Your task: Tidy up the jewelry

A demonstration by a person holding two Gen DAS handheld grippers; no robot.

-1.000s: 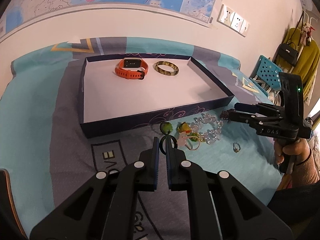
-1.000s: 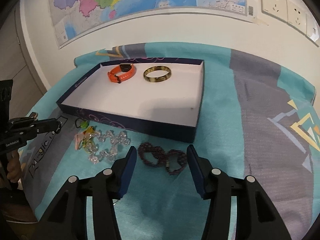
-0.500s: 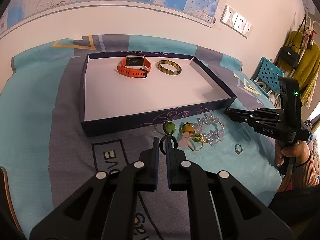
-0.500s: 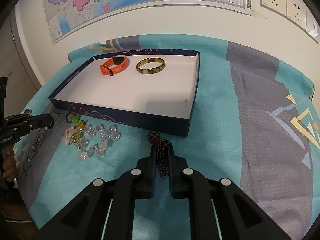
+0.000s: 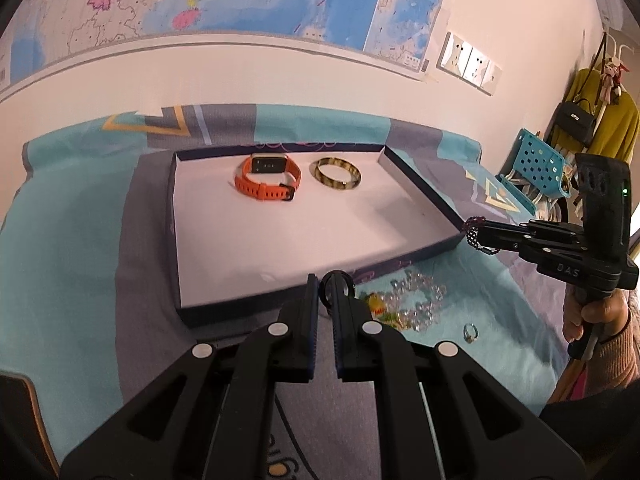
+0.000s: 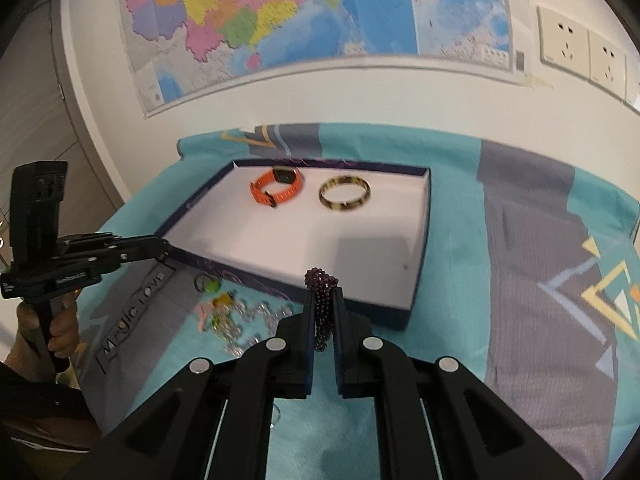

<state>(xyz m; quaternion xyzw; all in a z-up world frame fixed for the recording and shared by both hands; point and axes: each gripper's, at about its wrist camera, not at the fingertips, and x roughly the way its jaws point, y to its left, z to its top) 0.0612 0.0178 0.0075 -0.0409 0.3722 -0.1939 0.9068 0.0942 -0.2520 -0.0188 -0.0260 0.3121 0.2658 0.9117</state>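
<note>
A shallow navy box (image 5: pixel 420 190) (image 6: pixel 416 292) with a white floor holds an orange watch (image 5: pixel 267 182) (image 6: pixel 277 191) and a tortoiseshell bangle (image 5: pixel 336 174) (image 6: pixel 345 193). My left gripper (image 5: pixel 325 292) is shut on a black ring (image 5: pixel 338 287), raised by the box's near wall. My right gripper (image 6: pixel 323 300) is shut on a dark purple bead bracelet (image 6: pixel 322 304) (image 5: pixel 476 234), lifted near the box's near right corner. A clear crystal bracelet (image 5: pixel 416 304) (image 6: pixel 256 320), green and yellow charms (image 6: pixel 214 296) and a small ring (image 5: pixel 470 332) lie on the cloth.
A teal and grey cloth (image 5: pixel 80 260) covers the table. A wall with a map (image 6: pixel 300 12) stands behind. A blue basket (image 5: pixel 536 160) and hanging bags are at the far right of the left wrist view.
My right gripper shut on the purple bead bracelet and lifted it off the cloth toward the box. My left gripper, holding the black ring, rose toward the box's near wall.
</note>
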